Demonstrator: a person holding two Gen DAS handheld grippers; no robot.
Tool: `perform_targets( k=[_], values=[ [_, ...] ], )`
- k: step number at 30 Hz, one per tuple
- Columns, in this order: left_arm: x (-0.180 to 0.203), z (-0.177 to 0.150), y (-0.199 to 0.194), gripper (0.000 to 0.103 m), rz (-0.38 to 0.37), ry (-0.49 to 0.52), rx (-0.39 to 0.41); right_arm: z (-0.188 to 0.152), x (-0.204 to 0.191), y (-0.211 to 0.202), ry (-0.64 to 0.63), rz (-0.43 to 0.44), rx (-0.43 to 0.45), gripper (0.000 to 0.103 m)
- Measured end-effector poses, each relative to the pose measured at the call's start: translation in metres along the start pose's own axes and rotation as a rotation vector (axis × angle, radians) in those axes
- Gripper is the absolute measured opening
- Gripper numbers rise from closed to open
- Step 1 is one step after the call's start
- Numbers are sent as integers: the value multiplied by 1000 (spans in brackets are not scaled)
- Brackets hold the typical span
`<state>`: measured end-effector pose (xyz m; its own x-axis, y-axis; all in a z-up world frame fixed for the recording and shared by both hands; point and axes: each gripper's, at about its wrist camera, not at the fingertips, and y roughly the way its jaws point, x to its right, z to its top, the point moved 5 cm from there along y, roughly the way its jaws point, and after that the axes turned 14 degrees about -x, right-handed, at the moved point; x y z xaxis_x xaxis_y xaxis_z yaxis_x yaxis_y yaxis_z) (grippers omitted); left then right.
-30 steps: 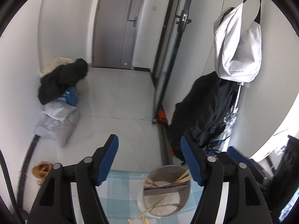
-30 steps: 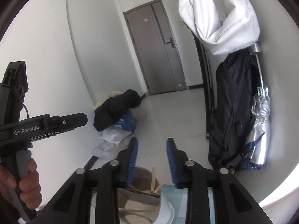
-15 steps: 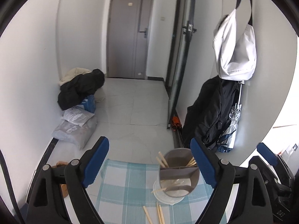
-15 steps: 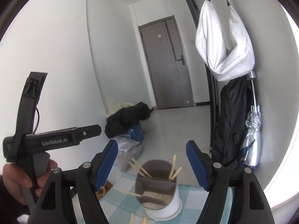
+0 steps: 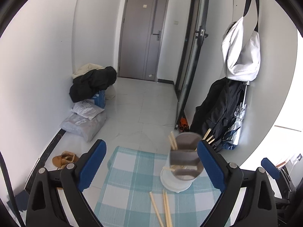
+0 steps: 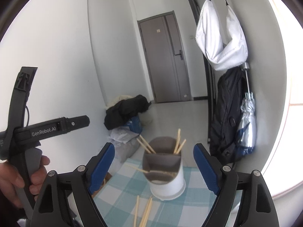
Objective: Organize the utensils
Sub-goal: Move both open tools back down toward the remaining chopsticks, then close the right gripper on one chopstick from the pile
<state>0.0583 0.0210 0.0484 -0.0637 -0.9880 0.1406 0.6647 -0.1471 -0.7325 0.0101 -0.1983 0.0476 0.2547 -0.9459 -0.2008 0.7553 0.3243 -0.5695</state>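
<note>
A grey and white utensil holder (image 5: 182, 167) (image 6: 165, 170) stands on a blue checked cloth (image 5: 132, 181) (image 6: 125, 193), with several wooden chopsticks (image 6: 178, 141) sticking out of its compartments. More loose chopsticks (image 5: 163, 208) (image 6: 144, 211) lie on the cloth in front of it. My left gripper (image 5: 150, 167) hangs above the cloth, its jaws opening wide, with nothing between the pads. My right gripper (image 6: 153, 168) faces the holder from a short way back, its jaws also opening and its pads clear of it.
A hand (image 6: 13, 181) holds the left gripper's handle at the left of the right wrist view. Beyond the table: a floor with bags and clothes (image 5: 90, 87), sandals (image 5: 63, 159), a black jacket and umbrella (image 5: 223, 113) on the right wall, and a white bag (image 5: 240, 56) above.
Both grippers have drawn back from the holder and opened wider. The holder now sits farther off, and loose chopsticks on the cloth have come into view.
</note>
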Motion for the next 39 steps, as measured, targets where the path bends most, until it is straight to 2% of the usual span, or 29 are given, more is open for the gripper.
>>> perform_targets(
  k=[11, 16, 19, 24, 26, 27, 29, 30, 33, 39],
  values=[
    [-33, -50, 25, 94, 47, -114, -58, -56, 5, 20, 18, -40, -134, 85],
    [-46, -74, 57, 94, 60, -156, -135, -77, 10, 41, 42, -39, -205, 85],
    [-52, -86, 75, 94, 72, -160, -186, -91, 13, 63, 49, -49, -278, 84],
    [-65, -99, 99, 94, 94, -180, -234, -112, 11, 99, 43, -54, -396, 73],
    [-72, -105, 113, 94, 98, -222, -291, -123, 10, 119, 35, -58, -464, 59],
    [-76, -107, 117, 94, 97, -233, -303, -128, 11, 131, 36, -63, -505, 55],
    [-81, -108, 124, 94, 150, -232, -312, -135, 11, 147, 43, -60, -553, 47],
    [-83, -107, 126, 94, 173, -221, -312, -136, 12, 152, 48, -59, -564, 45],
    [-89, -104, 130, 94, 177, -210, -330, -139, 11, 172, 64, -38, -593, 43],
    [-98, -105, 136, 94, 144, -252, -363, -142, -7, 197, 45, -5, -639, 38]
  ],
)
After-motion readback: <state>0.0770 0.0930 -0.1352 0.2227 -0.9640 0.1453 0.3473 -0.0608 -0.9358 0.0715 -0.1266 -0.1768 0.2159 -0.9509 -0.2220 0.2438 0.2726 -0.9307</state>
